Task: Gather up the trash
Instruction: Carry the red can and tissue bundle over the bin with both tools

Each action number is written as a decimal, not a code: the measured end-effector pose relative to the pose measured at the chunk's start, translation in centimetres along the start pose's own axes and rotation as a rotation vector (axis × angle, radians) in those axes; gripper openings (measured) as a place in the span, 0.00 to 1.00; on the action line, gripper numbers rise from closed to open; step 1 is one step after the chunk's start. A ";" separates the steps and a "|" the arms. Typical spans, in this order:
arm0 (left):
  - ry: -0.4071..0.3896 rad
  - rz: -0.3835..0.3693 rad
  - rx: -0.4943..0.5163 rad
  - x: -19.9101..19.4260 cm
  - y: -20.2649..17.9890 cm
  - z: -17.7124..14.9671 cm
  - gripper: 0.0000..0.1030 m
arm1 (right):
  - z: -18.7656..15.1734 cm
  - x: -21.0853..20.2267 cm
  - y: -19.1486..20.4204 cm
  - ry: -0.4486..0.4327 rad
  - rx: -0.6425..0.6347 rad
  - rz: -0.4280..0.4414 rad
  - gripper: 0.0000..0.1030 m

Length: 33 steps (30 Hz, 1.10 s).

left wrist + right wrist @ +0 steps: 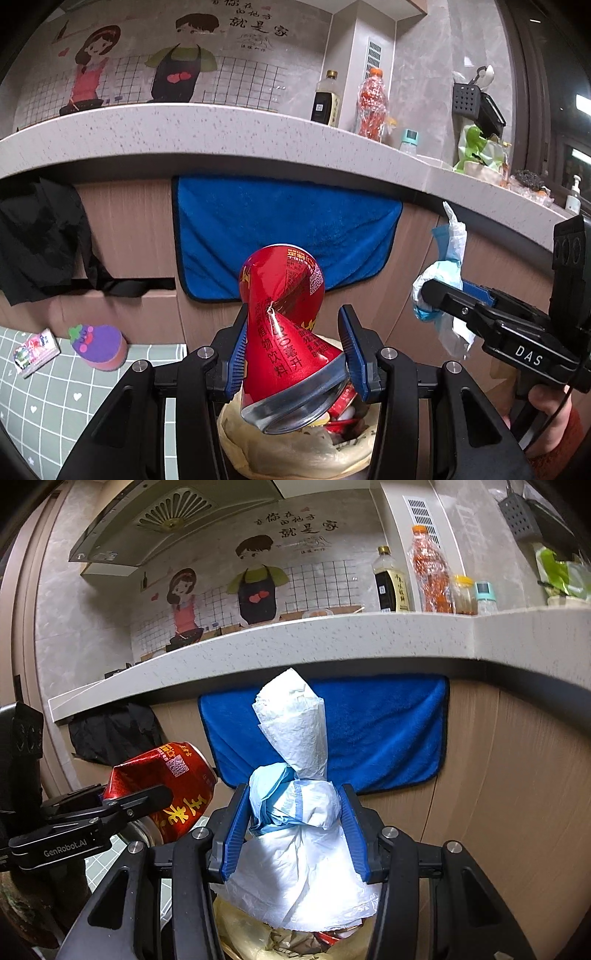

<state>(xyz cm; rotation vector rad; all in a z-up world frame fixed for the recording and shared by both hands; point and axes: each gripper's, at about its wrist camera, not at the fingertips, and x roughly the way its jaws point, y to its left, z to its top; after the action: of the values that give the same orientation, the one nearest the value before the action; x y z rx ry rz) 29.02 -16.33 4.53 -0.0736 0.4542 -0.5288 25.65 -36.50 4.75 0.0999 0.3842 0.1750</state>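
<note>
— What sort of place is this?
— A home kitchen: a speckled stone surface (332, 635) carries a soy sauce bottle (389, 581) and an orange-capped bottle (430, 572).
— Anything else?
— A range hood (155, 520) overhead, a cartoon cooking couple (140, 66) stuck on the tiled wall, a blue towel (280, 229) hanging over wooden cabinets (517, 775)

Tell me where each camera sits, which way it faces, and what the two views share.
Left wrist: sits on the left hand-held gripper, looking forward at the kitchen cabinet front; its fingers clamp a crushed red can above the trash bag; the right hand-held gripper and the person's hand show at right.
Right wrist: sits on the right hand-held gripper, facing the same cabinet; its fingers hold a white and blue wad; the left hand-held gripper shows at left.
Shared: blue towel, countertop, can, wad, trash bag.
</note>
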 end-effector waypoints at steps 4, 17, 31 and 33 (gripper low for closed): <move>0.024 0.002 -0.005 0.9 0.2 -0.4 0.45 | -0.7 0.9 -0.6 0.022 0.014 0.002 0.44; 0.108 0.010 -0.031 4.1 1.2 -2.7 0.45 | -3.0 3.4 -1.6 0.085 0.055 0.006 0.44; 0.196 -0.004 -0.084 7.2 2.6 -4.3 0.45 | -4.8 6.2 -3.1 0.157 0.113 0.009 0.44; 0.198 -0.007 -0.089 7.4 2.9 -4.4 0.45 | -5.0 6.6 -3.2 0.168 0.122 0.014 0.44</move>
<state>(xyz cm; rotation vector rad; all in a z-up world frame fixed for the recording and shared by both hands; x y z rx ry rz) 34.16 -17.37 -2.92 -0.1092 0.6716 -0.5248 30.26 -38.03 -2.73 0.2089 0.5616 0.1743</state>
